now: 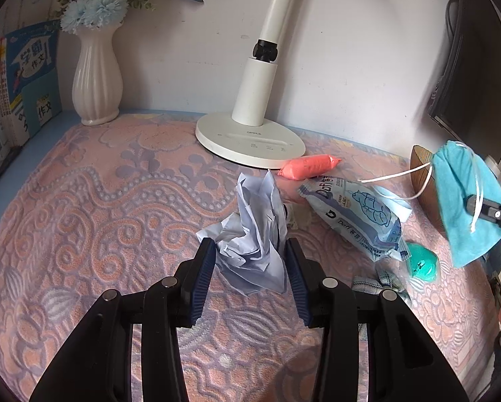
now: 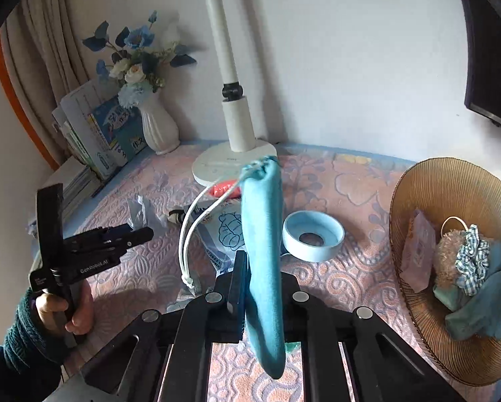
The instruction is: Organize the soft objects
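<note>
Pouch (image 2: 262, 251), one, soft blue cloth with a white drawstring, hangs pinched in my right fingers (image 2: 250, 288) above the worktop (image 2: 150, 268). My left fingers (image 1: 250, 268) stand wide around one crumpled paper (image 1: 253, 234). At three o'clock, one basket (image 2: 417, 184) holds one scrunchie (image 2: 473, 254). One tape roll (image 2: 314, 234), one lamp (image 2: 233, 134), one vase (image 2: 158, 130).

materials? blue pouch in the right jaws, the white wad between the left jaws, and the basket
Blue pouch: looks like soft matte fabric, fleece or microfibre; it droops limp, with a white drawstring cord.
White wad: probably paper; sharp creases hold their shape.
Basket: brownish and see-through, with fine radial ribs; thin wire or plastic, cannot tell which.
</note>
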`<state>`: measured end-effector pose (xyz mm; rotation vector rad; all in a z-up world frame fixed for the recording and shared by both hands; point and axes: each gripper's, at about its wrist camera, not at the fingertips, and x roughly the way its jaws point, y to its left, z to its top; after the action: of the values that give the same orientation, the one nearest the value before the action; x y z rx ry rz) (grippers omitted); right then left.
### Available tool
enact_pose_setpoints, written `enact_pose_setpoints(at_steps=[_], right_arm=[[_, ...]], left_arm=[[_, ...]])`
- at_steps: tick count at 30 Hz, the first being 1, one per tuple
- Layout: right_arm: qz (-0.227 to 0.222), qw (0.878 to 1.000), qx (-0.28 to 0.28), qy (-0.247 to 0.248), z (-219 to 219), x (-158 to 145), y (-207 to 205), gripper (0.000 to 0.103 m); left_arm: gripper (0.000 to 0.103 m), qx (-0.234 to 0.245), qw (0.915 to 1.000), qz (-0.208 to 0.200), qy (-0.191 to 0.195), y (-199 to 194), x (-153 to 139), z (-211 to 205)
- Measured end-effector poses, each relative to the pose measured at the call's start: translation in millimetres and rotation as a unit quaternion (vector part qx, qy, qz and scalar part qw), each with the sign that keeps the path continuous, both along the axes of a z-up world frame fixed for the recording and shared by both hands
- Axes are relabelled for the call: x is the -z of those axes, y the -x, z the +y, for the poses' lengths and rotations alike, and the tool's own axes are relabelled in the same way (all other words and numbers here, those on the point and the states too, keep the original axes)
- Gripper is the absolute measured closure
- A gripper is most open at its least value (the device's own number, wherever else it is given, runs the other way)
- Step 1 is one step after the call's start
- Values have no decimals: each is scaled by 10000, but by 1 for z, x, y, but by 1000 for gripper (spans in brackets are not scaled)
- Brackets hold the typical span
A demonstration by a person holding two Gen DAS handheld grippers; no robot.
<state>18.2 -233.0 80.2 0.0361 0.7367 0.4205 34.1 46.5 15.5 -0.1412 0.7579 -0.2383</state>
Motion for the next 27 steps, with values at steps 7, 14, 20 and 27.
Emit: enact_pose_setpoints(at_steps=[7,14,20,27], right_arm=[[-501,9954,178,-796,-32,-55,40,93],[-1142,9878,521,-925,-66,-99,80,93],[-937,9900,710,-780,-88,-94,95,93],[309,9969,683,-247,-80,-12,119,10]], left_arm=[[63,52,9996,-265,88,15,-38,-4],[63,581,9945,-860,127,25,-117,-47],[63,1078,9893,-980,129,29,-131,-98],[63,1431,9862,-830,-45,42,-111,-122]])
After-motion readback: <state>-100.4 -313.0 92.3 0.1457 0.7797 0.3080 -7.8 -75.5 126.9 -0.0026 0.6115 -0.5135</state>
